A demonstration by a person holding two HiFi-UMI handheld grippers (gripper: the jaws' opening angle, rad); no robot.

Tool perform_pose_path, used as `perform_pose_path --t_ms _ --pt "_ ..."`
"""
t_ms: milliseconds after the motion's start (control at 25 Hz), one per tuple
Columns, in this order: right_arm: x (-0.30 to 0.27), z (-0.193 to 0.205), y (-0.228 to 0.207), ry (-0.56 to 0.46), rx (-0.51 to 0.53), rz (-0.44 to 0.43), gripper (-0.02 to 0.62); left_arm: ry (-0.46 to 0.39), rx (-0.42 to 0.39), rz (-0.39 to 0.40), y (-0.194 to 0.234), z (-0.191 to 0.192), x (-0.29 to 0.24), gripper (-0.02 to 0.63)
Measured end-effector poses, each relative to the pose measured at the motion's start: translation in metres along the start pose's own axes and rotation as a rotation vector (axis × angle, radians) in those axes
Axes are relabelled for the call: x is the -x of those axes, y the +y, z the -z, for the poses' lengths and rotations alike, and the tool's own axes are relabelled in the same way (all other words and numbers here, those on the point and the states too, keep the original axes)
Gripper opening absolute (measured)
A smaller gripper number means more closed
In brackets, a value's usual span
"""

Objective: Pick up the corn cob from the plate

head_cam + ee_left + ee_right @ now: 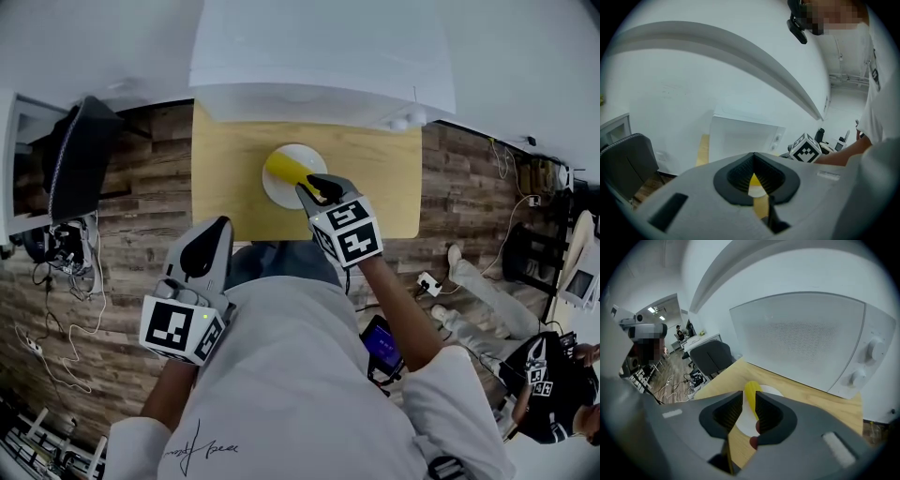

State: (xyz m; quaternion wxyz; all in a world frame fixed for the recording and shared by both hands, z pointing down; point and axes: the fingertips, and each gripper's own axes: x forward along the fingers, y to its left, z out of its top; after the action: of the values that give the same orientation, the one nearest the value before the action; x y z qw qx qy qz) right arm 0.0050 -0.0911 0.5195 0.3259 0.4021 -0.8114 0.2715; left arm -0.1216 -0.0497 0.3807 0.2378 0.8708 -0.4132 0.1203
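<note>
The yellow corn cob (283, 169) is lying alone on the white plate (306, 157) on the wooden worktop (225, 178). The right gripper (317, 192) is reaching over the plate with its jaws slightly apart and the cob lining up in the gap, ungripped. The left gripper (206, 246) is staying closed and empty near the worktop's front edge.

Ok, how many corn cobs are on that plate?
1: a yellow corn cob lying across the white plate on the wooden table, just ahead of the open right gripper. That gripper hides part of the plate.
</note>
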Motion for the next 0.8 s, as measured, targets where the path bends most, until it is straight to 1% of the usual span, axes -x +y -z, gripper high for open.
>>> perform_pose_path --t_ms 440,800 --pt "-0.022 0.012 -0.009 0.075 0.078 -0.005 0.136 0.016 0.001 -0.008 -0.001 0.001 -0.005 -0.005" --pt "-0.036 0.025 -0.017 0.134 0.141 -0.008 0.190 0.029 0.002 -0.012 -0.007 0.006 -0.008 -0.005"
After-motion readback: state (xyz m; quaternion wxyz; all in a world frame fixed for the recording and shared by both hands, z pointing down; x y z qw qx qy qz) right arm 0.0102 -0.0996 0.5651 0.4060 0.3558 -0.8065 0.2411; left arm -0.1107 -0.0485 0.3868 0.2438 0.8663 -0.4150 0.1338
